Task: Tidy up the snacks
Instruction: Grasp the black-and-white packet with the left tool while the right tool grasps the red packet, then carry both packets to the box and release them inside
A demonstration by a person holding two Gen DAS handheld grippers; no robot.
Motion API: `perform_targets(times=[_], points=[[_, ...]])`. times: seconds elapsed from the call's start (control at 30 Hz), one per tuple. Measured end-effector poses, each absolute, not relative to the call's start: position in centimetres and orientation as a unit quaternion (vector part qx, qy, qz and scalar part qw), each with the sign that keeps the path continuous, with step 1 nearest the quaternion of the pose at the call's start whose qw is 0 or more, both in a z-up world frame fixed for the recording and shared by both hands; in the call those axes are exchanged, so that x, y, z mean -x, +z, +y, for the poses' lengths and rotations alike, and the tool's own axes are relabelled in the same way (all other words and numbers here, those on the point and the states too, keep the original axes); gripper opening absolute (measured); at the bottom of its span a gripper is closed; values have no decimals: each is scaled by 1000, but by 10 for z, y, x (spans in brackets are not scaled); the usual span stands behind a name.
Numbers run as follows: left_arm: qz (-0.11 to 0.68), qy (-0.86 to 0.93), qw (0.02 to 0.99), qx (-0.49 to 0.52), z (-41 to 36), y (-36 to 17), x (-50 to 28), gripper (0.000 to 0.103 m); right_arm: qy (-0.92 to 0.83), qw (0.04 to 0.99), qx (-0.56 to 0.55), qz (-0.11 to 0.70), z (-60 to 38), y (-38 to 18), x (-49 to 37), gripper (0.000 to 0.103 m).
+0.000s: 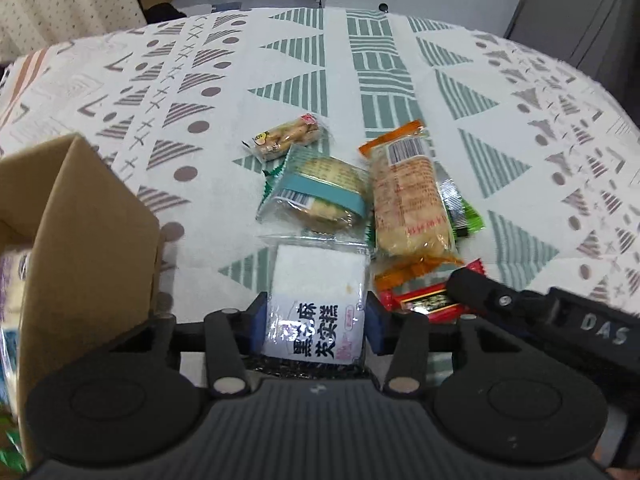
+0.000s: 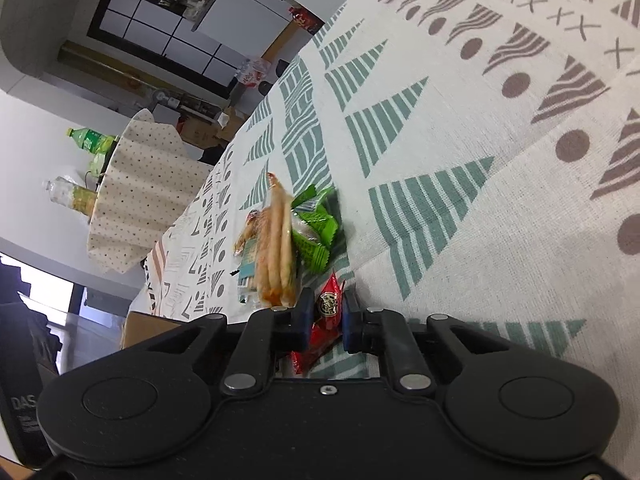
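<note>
**A:** Between the left gripper's (image 1: 316,326) blue pads sits the white packet (image 1: 318,300) with black characters; the jaws are clamped on its two long sides, and its long axis runs straight ahead, away from the wrist. The cardboard box (image 1: 80,232) stands just to that gripper's left, near the tablecloth's (image 1: 460,60) near edge, open flap up, so I judge the coming move is a short swing left.

**B:** And the right gripper (image 2: 326,312)?

**A:** Its jaws are closed on the red candy wrapper (image 2: 329,304), pinching it across its narrow middle; the wrapper's twisted ends stick out ahead and behind. It comes in from the right side of the pile, farther from the box than the left one.

**B:** What is left on the cloth?

**A:** A loose cluster towards the middle: a long orange-ended bar (image 1: 408,192) in clear crinkly film lying lengthwise away from the near edge, a round pastry (image 1: 324,192) in a teal-banded clear pack touching its side, a small biscuit pack (image 1: 288,136) just beyond, and a green wrapper (image 1: 464,212) partly under the bar.

**B:** Handling?

**A:** All thin, glossy, slippery film over soft contents; the white packet looks squashable, so its flat sides suit the pads. Whether either packet is lifted clear of the woven cloth, I cannot tell.
</note>
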State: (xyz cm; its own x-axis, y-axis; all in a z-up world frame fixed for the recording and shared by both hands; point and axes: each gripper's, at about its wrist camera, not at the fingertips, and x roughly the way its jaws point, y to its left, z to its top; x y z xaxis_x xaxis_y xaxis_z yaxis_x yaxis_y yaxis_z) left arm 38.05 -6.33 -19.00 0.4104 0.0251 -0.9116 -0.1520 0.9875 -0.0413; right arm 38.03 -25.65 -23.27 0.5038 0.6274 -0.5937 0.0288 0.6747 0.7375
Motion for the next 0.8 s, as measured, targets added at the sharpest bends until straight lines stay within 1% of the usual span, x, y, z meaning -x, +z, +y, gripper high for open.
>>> perform_targets(times=[0.4, 0.8], points=[[500, 74, 857, 101, -51, -133, -344, 46, 216, 811, -353, 414, -254, -187, -363, 13], [447, 98, 883, 107, -29, -72, -303, 46, 256, 824, -342, 371, -241, -146, -345, 13]])
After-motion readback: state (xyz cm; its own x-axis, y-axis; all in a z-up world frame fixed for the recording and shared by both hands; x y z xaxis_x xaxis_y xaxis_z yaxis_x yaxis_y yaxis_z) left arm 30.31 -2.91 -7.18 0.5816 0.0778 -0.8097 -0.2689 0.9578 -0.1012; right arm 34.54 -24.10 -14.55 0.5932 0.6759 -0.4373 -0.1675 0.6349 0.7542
